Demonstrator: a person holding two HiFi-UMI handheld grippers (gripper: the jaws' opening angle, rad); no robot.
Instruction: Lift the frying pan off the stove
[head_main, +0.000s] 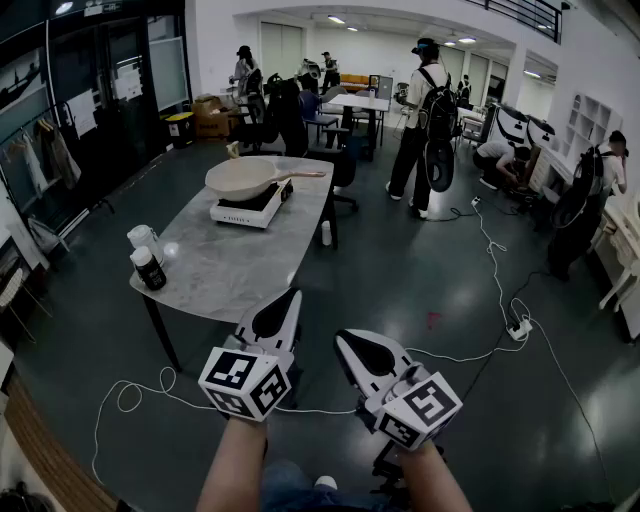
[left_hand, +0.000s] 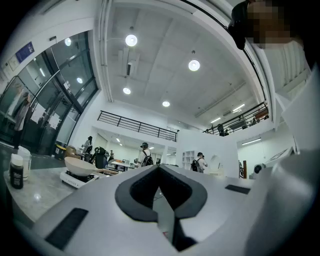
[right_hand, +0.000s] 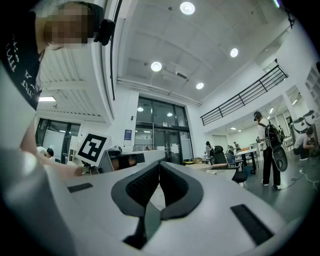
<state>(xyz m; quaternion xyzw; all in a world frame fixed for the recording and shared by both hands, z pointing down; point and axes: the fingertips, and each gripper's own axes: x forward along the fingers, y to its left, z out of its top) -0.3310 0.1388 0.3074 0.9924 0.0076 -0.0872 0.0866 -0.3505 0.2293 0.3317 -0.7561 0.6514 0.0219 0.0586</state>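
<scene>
Well short of the stove (head_main: 250, 208), the left tool (head_main: 290, 300) and right tool (head_main: 345, 340) are closed and empty; arriving closed could shove the frying pan (head_main: 245, 178).

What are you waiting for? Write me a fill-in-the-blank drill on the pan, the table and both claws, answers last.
The frying pan rests on the ___.
In the head view its handle points to the ___.
The left claw and right claw are both ___, holding nothing.
The dark bottle stands at the table's near-___ corner in the head view.
Missing words: stove; right; shut; left.
</scene>
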